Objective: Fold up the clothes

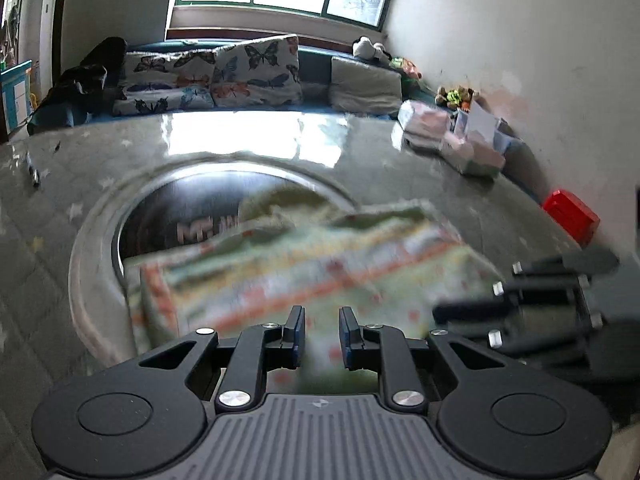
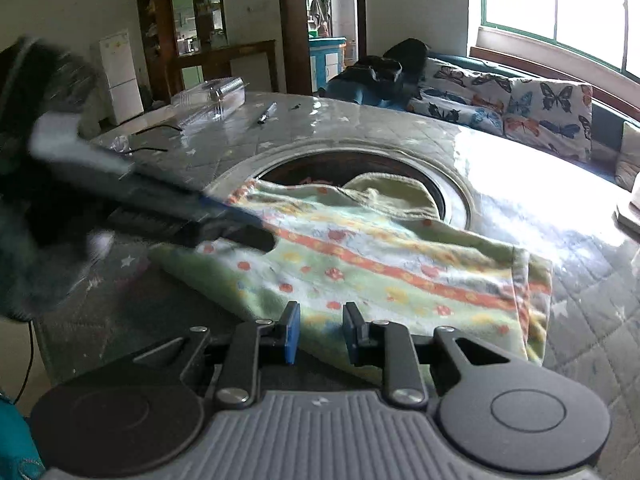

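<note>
The pale-green fleece garment with orange flowered stripes [image 2: 380, 264] lay half-folded across the table's round dark well [image 2: 448, 196], seemingly for flattening. Left gripper [image 1: 322, 334] and right gripper [image 2: 320, 332] hovered at its near edge, jaws narrowly parted, pinching nothing.

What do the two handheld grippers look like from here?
Both match: the left gripper and right gripper have black linkage arms with silver pivot bolts, blue-edged finger pads, two round black discs and a grey ribbed body.
</note>
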A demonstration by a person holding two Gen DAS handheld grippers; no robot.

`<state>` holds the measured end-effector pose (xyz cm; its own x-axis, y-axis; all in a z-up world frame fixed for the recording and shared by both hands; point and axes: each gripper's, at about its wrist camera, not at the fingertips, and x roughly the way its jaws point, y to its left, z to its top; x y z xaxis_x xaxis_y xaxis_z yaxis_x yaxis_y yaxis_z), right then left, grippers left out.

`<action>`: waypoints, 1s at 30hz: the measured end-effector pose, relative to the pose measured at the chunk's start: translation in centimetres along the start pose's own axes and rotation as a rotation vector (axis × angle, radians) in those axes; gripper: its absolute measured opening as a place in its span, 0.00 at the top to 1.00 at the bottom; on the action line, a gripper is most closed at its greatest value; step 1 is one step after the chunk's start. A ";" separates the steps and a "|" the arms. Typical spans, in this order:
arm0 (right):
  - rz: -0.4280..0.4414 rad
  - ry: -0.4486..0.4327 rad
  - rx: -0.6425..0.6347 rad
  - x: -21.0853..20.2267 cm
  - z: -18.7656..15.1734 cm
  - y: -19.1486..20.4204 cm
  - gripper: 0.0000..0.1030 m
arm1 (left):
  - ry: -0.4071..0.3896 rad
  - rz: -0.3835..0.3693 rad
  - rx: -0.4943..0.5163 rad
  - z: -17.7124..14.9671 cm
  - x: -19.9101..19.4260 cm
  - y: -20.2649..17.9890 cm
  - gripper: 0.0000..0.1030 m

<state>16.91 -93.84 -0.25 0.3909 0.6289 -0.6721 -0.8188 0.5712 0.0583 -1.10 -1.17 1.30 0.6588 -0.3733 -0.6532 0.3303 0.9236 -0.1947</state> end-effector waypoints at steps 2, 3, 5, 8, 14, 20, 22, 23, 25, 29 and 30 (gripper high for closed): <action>-0.007 0.004 0.010 0.0 -0.2 -0.2 0.78 | 0.001 0.003 0.006 -1.2 -0.2 -0.2 0.81; -0.013 0.005 0.015 0.0 -0.4 -0.4 0.78 | -0.008 0.011 0.009 -1.5 -0.3 -0.2 0.81; -0.027 0.006 0.024 -0.2 -0.7 -0.8 0.78 | -0.022 0.021 0.001 -1.9 -0.7 -0.1 0.81; -0.056 0.009 0.045 -0.4 -1.2 -1.7 0.78 | -0.032 0.029 -0.005 -2.2 -1.1 0.3 0.80; -0.132 0.026 0.106 -1.3 -2.8 -4.2 0.78 | -0.035 0.049 -0.038 -3.3 -2.3 1.8 0.78; -0.168 0.014 0.104 -2.8 -2.7 -5.1 0.78 | -0.038 0.072 -0.067 -3.6 -3.4 2.6 0.79; -0.171 -0.009 0.100 -3.0 -2.0 -5.3 0.77 | -0.043 0.079 -0.070 -3.5 -3.6 2.7 0.79; -0.170 -0.021 0.097 -3.0 -1.6 -5.3 0.76 | -0.046 0.079 -0.071 -3.4 -3.7 2.8 0.79; -0.168 -0.035 0.088 -2.4 -0.9 -5.3 0.70 | -0.051 0.092 -0.073 -3.1 -3.6 3.0 0.79; -0.176 -0.022 0.101 -0.9 -0.6 -6.0 0.70 | -0.038 0.111 -0.094 -3.0 -3.1 3.9 0.79; -0.183 -0.012 0.111 -0.6 -0.8 -6.3 0.70 | -0.033 0.111 -0.098 -3.0 -3.0 4.2 0.79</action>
<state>21.56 -98.24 -0.81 0.5340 0.5155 -0.6701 -0.6829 0.7303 0.0176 -3.75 4.11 0.24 0.7099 -0.2691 -0.6508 0.1876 0.9630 -0.1936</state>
